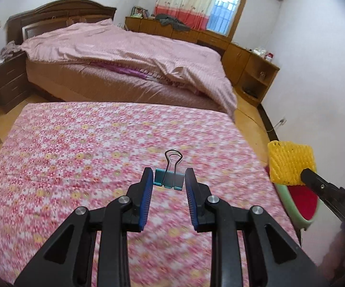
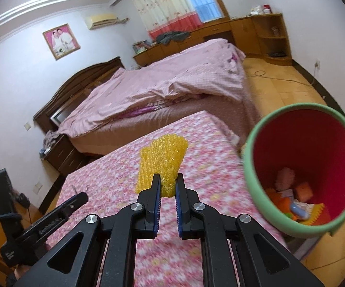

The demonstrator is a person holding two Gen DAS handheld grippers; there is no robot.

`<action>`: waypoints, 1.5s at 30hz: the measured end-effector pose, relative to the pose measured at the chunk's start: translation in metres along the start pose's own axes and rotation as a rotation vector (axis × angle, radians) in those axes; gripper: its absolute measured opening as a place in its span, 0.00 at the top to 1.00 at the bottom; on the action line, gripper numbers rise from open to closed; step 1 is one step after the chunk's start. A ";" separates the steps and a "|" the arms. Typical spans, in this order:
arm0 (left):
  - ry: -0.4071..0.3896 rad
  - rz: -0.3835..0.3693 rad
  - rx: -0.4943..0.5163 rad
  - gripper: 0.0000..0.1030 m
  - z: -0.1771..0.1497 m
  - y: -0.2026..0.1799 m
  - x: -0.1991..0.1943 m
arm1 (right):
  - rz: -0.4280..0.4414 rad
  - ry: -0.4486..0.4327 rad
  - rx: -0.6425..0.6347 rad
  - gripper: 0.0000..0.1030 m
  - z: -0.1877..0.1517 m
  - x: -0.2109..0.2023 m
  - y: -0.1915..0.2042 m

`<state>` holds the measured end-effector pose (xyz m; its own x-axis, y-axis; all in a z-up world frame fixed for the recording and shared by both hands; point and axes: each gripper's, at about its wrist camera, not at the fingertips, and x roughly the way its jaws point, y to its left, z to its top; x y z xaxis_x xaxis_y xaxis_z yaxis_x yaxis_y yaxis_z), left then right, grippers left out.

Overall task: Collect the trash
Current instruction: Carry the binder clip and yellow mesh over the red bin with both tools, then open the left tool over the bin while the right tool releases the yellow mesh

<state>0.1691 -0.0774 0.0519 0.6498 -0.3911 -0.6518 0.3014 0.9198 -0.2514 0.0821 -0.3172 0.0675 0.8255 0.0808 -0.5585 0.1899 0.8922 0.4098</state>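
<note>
the clip (image 1: 170, 178) is glossy teal metal with bright wire handles, the net (image 2: 161, 163) soft yellow foam mesh, the bin (image 2: 252, 167) smooth matt green plastic with a red inside, the sheet (image 1: 88, 148) matt flowered cloth, the cabinets (image 1: 249, 62) glossy wood.

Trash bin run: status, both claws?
Left claw shut on binder clip. Right claw shut on yellow foam net. Bin open at right, path unobstructed.

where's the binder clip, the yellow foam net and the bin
binder clip (image 1: 170, 179): left wrist view, on its teal body.
yellow foam net (image 2: 163, 160): right wrist view, on its mesh middle.
bin (image 2: 250, 167): right wrist view, on its green rim's left side.
</note>
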 end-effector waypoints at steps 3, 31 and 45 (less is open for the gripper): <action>-0.017 -0.020 0.014 0.74 -0.005 -0.013 -0.017 | -0.016 -0.021 0.023 0.90 -0.001 -0.018 -0.013; 0.078 -0.197 0.235 0.74 -0.036 -0.194 0.007 | -0.150 -0.069 0.288 0.90 -0.022 -0.062 -0.170; 0.177 -0.228 0.271 0.63 -0.039 -0.242 0.082 | -0.223 -0.039 0.260 0.80 -0.023 -0.051 -0.190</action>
<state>0.1220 -0.3308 0.0313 0.4216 -0.5507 -0.7204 0.6125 0.7588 -0.2216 -0.0082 -0.4801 0.0014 0.7672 -0.1246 -0.6292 0.4927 0.7425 0.4538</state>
